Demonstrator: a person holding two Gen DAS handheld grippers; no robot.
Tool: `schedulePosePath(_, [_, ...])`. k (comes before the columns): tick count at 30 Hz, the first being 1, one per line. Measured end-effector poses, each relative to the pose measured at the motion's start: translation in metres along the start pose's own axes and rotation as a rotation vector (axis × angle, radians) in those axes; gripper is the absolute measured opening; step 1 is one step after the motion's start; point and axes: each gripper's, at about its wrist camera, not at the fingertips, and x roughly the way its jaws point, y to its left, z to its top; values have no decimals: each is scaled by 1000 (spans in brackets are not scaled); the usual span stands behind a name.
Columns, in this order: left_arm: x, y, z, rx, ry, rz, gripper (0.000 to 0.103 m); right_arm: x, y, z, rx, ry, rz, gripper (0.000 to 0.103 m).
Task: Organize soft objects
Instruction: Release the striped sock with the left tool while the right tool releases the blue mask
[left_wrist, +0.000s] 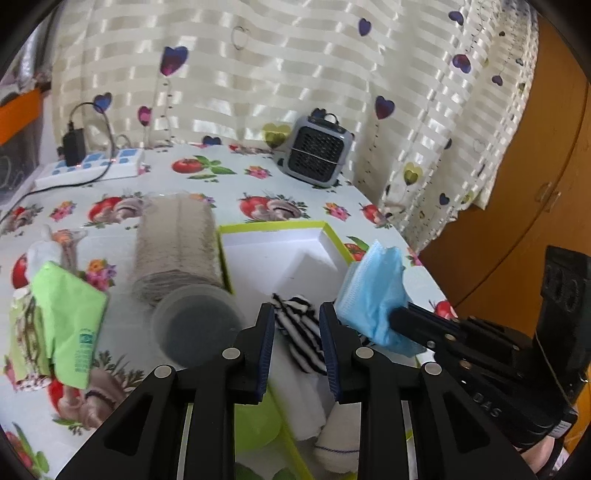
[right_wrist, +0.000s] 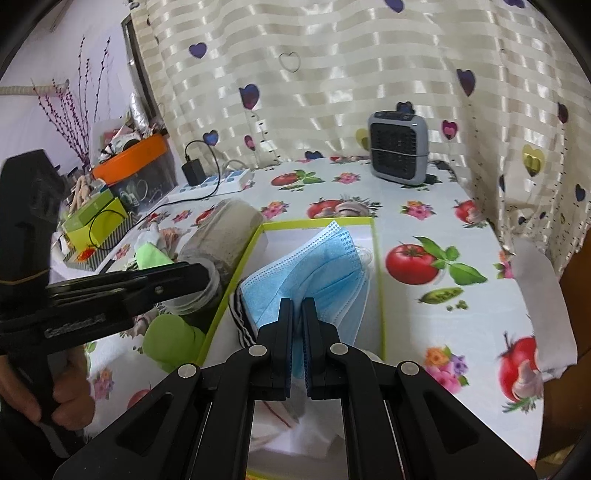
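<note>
A white box with a lime-green rim (left_wrist: 273, 229) (right_wrist: 317, 222) lies on the tomato-print tablecloth. My right gripper (right_wrist: 298, 306) is shut on a blue face mask (right_wrist: 317, 269) held over the box; from the left wrist it shows at the right (left_wrist: 397, 315) with the mask (left_wrist: 369, 291) hanging from it. My left gripper (left_wrist: 297, 314) is open above a black-and-white striped sock (left_wrist: 299, 332) that lies in the box, its pads clear of the sock. The striped sock (right_wrist: 240, 317) peeks out under the mask. A white rolled sock (left_wrist: 336, 439) lies nearer in the box.
A clear jar (left_wrist: 177, 251) with beige filling lies on its side left of the box. A green packet (left_wrist: 70, 306) sits further left. A small grey fan (left_wrist: 317, 151) and a power strip (left_wrist: 92, 166) stand by the curtain. A person's hand (right_wrist: 70, 398) holds the left gripper's handle.
</note>
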Motion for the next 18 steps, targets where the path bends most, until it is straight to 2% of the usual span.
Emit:
schedulePosePath(4, [-9,7,-1,-18,-16,53,24,22,4,5,-18,28,11,5])
schedulePosePath(8, [-17,11,-3,-19,-27,93,24,49,0,3,-14,106,0,8])
schedulePosePath(13, [-29,16,-6,-13,-53,121,24,36,2,1,-20,82,-40,21])
schedulePosePath(18, [-41,18,-14,7,-67,134,24,20,5,0,-9,63,-56,21])
